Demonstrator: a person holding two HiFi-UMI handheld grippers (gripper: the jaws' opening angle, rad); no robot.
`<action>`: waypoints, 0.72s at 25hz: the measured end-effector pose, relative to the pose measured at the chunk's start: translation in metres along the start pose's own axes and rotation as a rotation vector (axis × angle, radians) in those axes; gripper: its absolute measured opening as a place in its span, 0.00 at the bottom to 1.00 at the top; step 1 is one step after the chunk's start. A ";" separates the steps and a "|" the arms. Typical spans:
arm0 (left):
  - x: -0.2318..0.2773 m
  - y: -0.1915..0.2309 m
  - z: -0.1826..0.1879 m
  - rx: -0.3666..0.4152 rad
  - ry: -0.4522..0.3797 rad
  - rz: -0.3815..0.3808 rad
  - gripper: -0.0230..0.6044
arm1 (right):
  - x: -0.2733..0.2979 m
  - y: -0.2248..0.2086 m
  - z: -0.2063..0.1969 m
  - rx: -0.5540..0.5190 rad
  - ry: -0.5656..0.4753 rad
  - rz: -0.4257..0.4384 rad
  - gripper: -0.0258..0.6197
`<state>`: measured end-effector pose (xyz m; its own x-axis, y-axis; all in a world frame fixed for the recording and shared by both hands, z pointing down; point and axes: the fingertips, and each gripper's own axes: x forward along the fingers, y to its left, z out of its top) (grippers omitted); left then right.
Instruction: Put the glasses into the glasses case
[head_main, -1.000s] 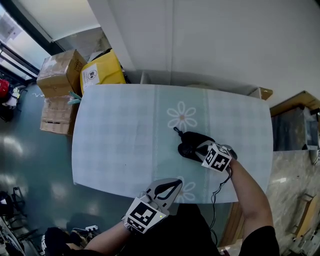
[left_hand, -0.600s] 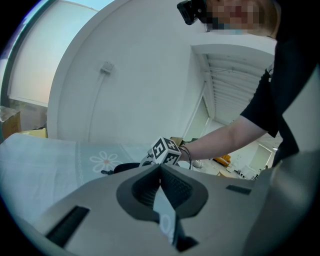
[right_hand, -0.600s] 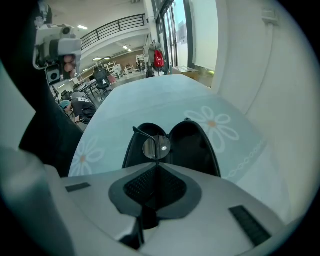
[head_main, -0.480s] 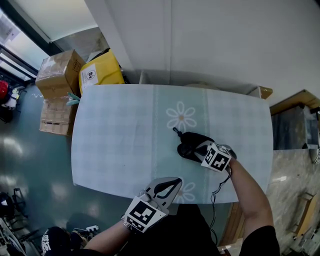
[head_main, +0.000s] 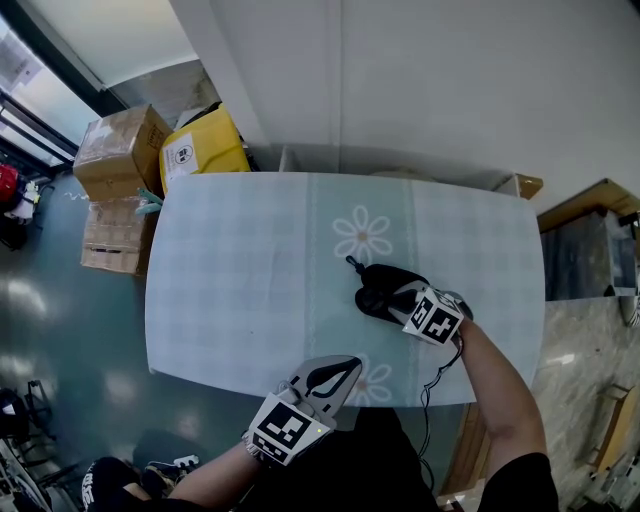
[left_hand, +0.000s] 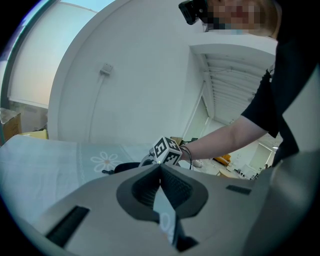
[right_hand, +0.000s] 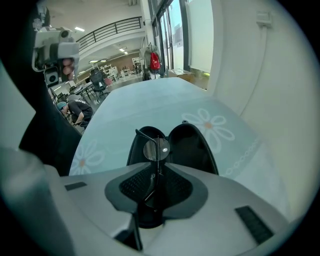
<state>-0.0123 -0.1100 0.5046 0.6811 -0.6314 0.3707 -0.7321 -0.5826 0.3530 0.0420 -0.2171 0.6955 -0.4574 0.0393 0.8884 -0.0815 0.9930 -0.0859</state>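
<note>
**A:** Where are the glasses just now?

**B:** In the right tongs (right_hand: 157, 175). Its jaws are clamped on the glasses (right_hand: 156, 149), which stand on edge between them, with one round lens poking out past the tips.

**A:** And the case?

**B:** The glasses case (right_hand: 192, 142) lies open on the worktop (head_main: 240, 270), directly beyond those tips. The lens hangs about where its two black halves meet, a little towards the left half. I cannot tell whether the frame touches the lining.

**A:** What about the other hand?

**B:** The left tongs (left_hand: 160, 172) are pressed together with nothing between the jaws. They are held at the near edge of the worktop, apart from the case and pointing roughly towards it.
</note>
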 end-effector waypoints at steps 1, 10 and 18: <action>-0.001 -0.001 0.000 0.003 0.001 -0.003 0.08 | -0.002 0.000 0.001 0.001 -0.005 -0.009 0.19; -0.010 -0.013 0.007 0.058 -0.013 -0.039 0.08 | -0.044 0.006 0.022 0.045 -0.135 -0.144 0.19; -0.025 -0.014 0.028 0.118 -0.055 -0.062 0.08 | -0.140 0.012 0.081 0.223 -0.510 -0.392 0.11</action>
<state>-0.0194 -0.1002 0.4656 0.7261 -0.6173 0.3030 -0.6865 -0.6756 0.2688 0.0337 -0.2198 0.5338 -0.7127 -0.4306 0.5538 -0.4818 0.8743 0.0597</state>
